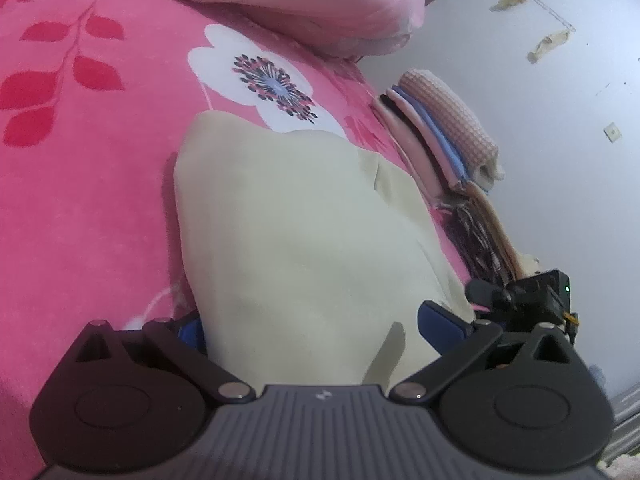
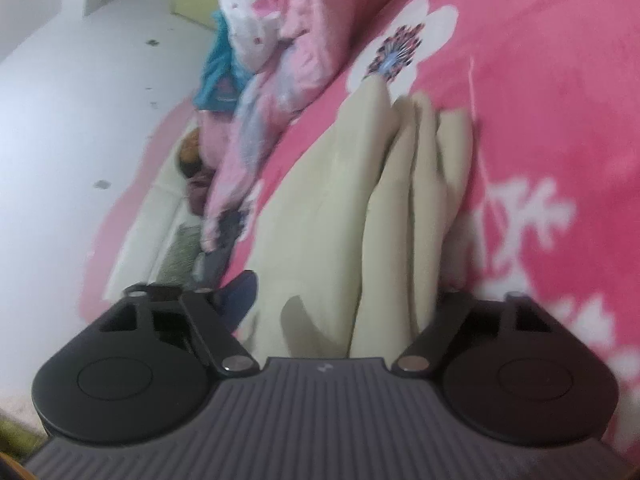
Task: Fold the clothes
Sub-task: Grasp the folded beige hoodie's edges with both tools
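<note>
Item: cream garment (image 1: pixel 288 232), laid flat on a bed covered by a pink floral blanket (image 1: pixel 88 184). In the left wrist view it is spread in one smooth panel, with a folded flap toward its right side. In the right wrist view its near edge is gathered into several upright ridges.

Left tool (image 1: pixel 316 332): jaws stood wide apart, the garment's near end lying between them; the blue pads (image 1: pixel 442 326) are seen apart from the cloth, nothing gripped.

Right tool (image 2: pixel 344 304): jaws partly apart with the gathered folds between them; whether the cloth is pinched cannot be told, the view being blurred.

Adjacent: a stack of folded clothes (image 1: pixel 444 136) at the bed's edge, just beside the garment; a rumpled pink quilt (image 1: pixel 304 4) beyond it; pale floor (image 1: pixel 560 152).
</note>
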A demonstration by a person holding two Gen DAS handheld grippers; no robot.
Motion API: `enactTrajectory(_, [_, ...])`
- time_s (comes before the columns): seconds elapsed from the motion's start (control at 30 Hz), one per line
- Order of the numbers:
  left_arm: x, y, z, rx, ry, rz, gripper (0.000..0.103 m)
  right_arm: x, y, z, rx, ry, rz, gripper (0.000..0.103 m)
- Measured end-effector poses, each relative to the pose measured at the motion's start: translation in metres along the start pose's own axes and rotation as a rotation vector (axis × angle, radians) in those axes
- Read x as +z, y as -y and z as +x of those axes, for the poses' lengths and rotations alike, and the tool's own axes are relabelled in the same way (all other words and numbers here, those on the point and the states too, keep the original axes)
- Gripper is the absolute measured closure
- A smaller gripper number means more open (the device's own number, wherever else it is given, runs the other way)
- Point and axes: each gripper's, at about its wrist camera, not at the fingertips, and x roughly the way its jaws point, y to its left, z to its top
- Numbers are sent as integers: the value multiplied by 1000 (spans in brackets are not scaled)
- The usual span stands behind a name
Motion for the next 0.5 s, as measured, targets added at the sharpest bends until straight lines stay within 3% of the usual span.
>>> enactTrajectory(0.03, [1,3,2,19,0,0,0,-1,2,0,4,1,2,45])
enactTrajectory(0.07, [2,6,4,37,-2,0,0,2,5,5,-9,-3,15,60])
enactTrajectory(0.1, [3,10,6,60,-5,6,0,6,7,12,-26,-8,32,69])
enactTrajectory(0.2, [5,22,7,135,-18,22,6,13,2,23,-46,-19,18,71])
enactTrajectory(0.27, [6,29,2,166,-13,19,13,10,-14,21,-112,-11,-33,72])
enactTrajectory(0.37, [6,35,-8,164,2,5,22,-2,-46,15,-197,32,-145,74])
enactTrajectory(0.5, [1,55,-31,153,36,40,26,-14,-71,3,-220,92,-197,74])
